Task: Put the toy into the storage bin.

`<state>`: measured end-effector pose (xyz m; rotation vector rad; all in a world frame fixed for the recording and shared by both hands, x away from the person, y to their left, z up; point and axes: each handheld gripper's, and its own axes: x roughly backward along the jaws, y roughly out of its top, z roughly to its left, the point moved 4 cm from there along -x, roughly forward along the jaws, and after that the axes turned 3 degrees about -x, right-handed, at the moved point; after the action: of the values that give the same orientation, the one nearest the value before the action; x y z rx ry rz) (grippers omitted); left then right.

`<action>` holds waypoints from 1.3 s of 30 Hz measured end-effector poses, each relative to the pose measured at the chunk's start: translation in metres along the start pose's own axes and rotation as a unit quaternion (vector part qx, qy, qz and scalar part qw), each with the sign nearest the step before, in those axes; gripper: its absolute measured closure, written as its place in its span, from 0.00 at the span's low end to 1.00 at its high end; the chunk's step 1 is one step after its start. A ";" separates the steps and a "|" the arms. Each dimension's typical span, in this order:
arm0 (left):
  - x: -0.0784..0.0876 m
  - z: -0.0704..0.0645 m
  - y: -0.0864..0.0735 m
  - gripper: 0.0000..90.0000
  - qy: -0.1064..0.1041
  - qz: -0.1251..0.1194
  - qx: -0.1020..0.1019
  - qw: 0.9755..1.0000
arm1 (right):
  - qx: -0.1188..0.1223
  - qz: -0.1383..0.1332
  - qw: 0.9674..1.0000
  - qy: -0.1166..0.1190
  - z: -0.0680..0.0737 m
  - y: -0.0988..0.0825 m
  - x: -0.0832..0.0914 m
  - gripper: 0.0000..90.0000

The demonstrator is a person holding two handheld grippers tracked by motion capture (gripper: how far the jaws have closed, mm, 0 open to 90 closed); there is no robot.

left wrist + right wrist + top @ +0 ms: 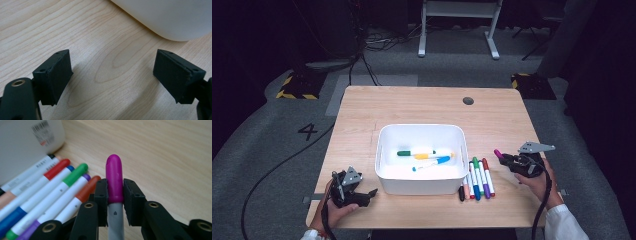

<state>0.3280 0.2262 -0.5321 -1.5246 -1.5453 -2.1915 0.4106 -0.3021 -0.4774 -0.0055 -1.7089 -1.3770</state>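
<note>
Right gripper [115,192], its black jaws pinching the magenta-capped grey marker [114,180] above the pale wooden table [422,102], beside the row of capped markers [477,180] against the white plastic bin [421,186]; left gripper [112,72] spread wide, empty.

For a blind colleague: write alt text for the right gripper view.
The right claw is shut on a magenta-capped grey marker above a pale wooden table. At left, a row of white markers with coloured caps lies beside a white plastic bin.
</note>
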 end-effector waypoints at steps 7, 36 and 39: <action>0.000 0.000 0.000 0.17 0.000 0.000 0.000 1.000 | 0.019 -0.044 0.999 0.024 0.016 0.028 0.021 0.83; 0.000 0.000 0.000 0.17 -0.001 0.001 0.000 1.000 | 0.173 -0.080 0.974 0.123 0.127 0.151 0.035 0.83; 0.000 0.000 0.000 0.17 -0.001 0.001 -0.001 1.000 | 0.184 -0.080 0.971 0.132 0.137 0.159 0.031 0.83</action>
<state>0.3281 0.2264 -0.5321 -1.5292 -1.5419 -2.1914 0.3880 -0.1519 -0.3291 0.5120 -1.7386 -1.0964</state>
